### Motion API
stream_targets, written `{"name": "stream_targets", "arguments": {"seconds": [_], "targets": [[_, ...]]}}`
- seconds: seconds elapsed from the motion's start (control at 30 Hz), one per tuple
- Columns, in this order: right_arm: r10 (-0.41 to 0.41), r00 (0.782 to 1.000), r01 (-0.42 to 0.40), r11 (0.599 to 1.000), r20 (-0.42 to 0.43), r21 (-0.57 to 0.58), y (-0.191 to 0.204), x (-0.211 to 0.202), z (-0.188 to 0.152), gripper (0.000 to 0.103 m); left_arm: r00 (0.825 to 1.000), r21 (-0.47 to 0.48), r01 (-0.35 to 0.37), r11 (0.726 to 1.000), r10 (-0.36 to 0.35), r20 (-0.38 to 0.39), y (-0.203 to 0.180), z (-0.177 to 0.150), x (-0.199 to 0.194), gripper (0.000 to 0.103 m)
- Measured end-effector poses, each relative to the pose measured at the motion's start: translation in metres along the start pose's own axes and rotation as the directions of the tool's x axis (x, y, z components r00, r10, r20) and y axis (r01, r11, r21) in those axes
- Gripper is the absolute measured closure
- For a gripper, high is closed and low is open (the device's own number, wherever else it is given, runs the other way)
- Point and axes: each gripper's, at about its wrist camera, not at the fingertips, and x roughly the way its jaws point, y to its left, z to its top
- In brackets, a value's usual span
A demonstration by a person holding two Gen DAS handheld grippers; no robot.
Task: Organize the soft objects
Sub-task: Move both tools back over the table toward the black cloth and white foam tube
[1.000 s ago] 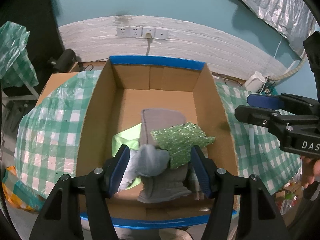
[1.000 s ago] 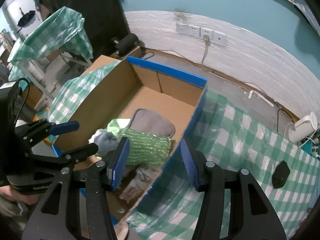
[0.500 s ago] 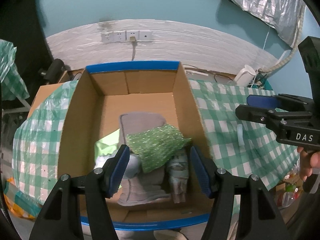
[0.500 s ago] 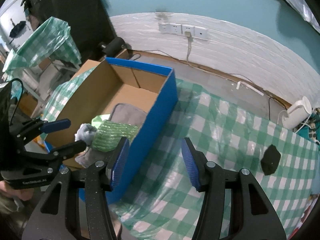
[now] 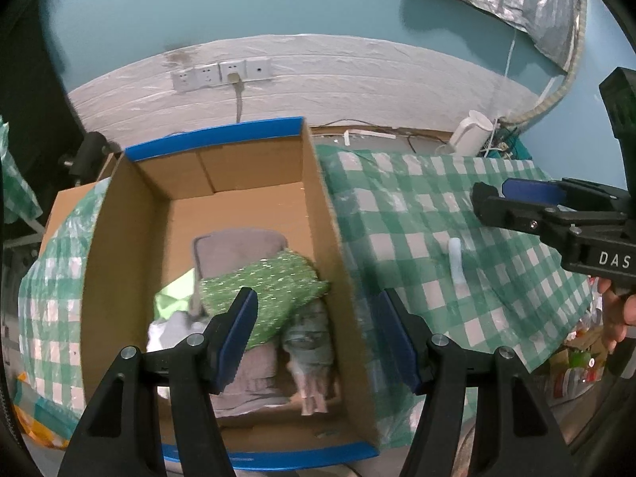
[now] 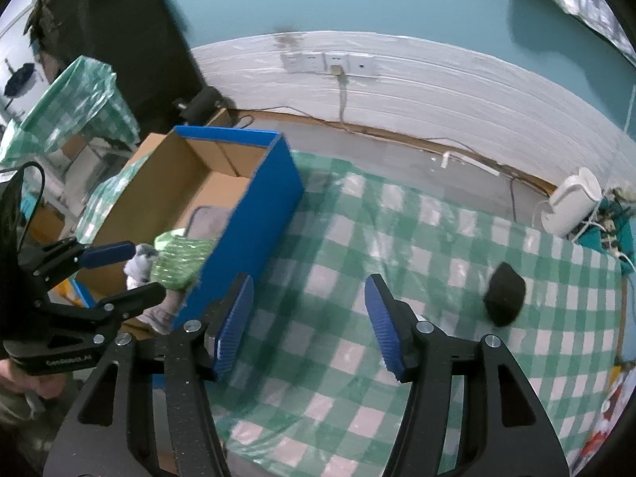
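Left wrist view: left gripper spread and empty above the cardboard box, where the green sparkly cloth lay on a grey towel. Right wrist view: right gripper empty, jaws opening over the checked worktop. The black soft lump sat well to its right, probably next: approach from above, pinch mid-body, clear the box wall.

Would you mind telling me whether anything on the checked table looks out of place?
One dark soft object lies alone on the checked tablecloth, well apart from the cardboard box holding the other soft items. Nothing looks spilled or damaged.
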Motion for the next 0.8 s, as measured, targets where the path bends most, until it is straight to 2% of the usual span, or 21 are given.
{"name": "stream_targets", "arguments": {"seconds": [0.43, 0.8], "targets": [[-0.065, 0.998, 0.064, 0.994, 0.006, 0.087, -0.056, -0.015, -0.024, 0.041, 1.000, 0.087, 0.017, 0.996, -0.015, -0.027, -0.051, 0.010, 0.016, 0.038], [-0.103, 0.995, 0.099, 0.980, 0.011, 0.171, -0.104, -0.027, -0.043, 0.040, 0.997, 0.110, 0.057, 0.992, -0.050, -0.062, -0.085, 0.020, 0.035, 0.038]]}}
